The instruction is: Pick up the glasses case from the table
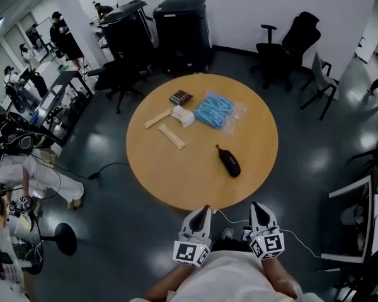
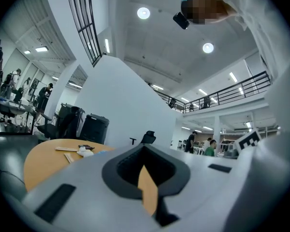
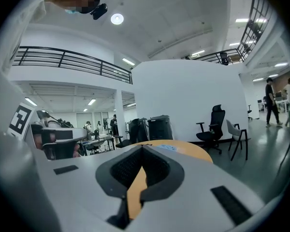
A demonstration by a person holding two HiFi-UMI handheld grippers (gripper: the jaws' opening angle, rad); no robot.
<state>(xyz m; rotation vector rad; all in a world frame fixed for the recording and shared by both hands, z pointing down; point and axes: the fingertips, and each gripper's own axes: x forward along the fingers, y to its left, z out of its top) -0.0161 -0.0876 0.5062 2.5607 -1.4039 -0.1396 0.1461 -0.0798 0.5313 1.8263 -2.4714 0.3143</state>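
The glasses case (image 1: 228, 161) is a black, elongated pouch lying on the right half of the round wooden table (image 1: 176, 181). Both grippers hang side by side off the table's near edge, close to my body and short of the case. The left gripper (image 1: 204, 210) tapers to a closed tip and holds nothing. The right gripper (image 1: 258, 206) is shut and empty too. In the left gripper view the jaws of the left gripper (image 2: 144, 148) meet, with the tabletop (image 2: 43, 158) beyond them. The right gripper view shows the right gripper (image 3: 142, 148) shut, level with the table (image 3: 188, 149). Neither gripper view shows the case.
On the far half of the table lie a blue plastic bag (image 1: 218, 111), a dark small box (image 1: 180, 97), a white crumpled item (image 1: 183, 116) and two pale flat sticks (image 1: 171, 136). Black bins (image 1: 183, 27) and office chairs (image 1: 283, 46) stand behind. A cable (image 1: 107, 168) runs across the floor at left.
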